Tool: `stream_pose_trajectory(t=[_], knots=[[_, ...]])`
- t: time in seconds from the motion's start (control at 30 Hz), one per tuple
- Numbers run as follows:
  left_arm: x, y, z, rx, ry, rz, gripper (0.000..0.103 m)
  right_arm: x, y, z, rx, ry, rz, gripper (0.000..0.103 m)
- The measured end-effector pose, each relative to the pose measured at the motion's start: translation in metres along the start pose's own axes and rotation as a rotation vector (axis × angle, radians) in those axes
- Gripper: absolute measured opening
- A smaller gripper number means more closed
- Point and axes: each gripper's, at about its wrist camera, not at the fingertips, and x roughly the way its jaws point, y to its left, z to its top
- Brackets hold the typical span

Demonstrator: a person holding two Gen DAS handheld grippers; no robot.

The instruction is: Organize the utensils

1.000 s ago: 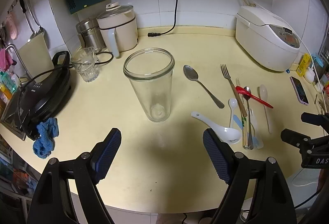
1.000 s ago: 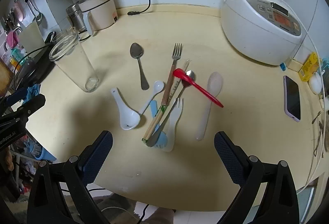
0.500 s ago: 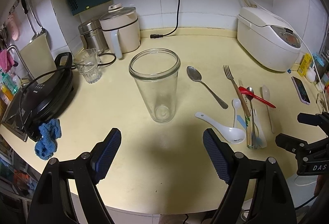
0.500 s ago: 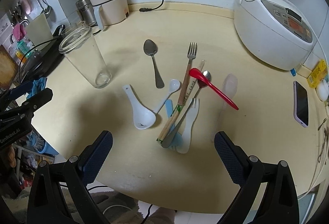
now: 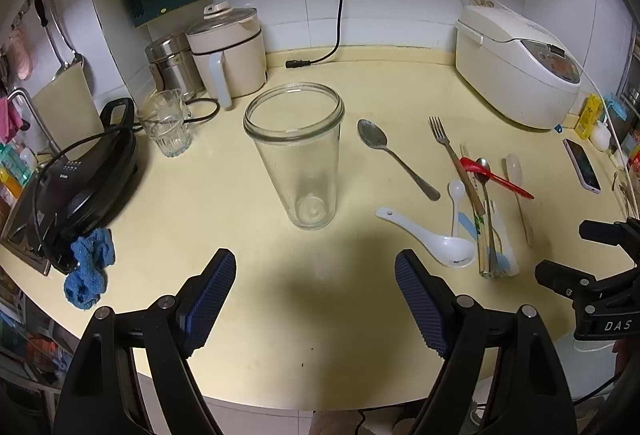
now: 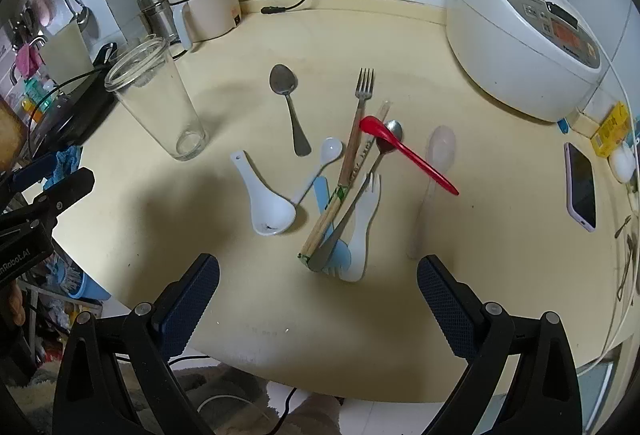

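The pale yellow counter (image 5: 224, 195) carries an upright glass jar (image 5: 298, 155) and a rice cooker (image 5: 516, 67). Scattered utensils (image 6: 344, 187) lie between them.

Left claw (image 5: 315, 287) hovers low over the near edge of the counter (image 5: 224, 195), jaws spread wide, nothing between them. Dead ahead of it stands the tall glass jar (image 5: 298, 155), upright and empty. Ahead and to the right lies a metal spoon (image 5: 394, 155), then a white ceramic spoon (image 5: 430, 237) just beyond the right finger, touching a crossed heap of utensils (image 5: 486, 207). Far right, the right claw (image 5: 592, 275) pokes into view, its jaws parted.
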Motion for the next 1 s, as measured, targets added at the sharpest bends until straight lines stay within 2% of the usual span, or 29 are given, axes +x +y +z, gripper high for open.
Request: stream_pose_trajectory(t=[1.0], knots=[[0.012, 0.0, -0.005, -0.013, 0.019, -0.008, 0.085, 0.009, 0.001, 0.001, 0.013, 0.025, 0.022, 0.1]])
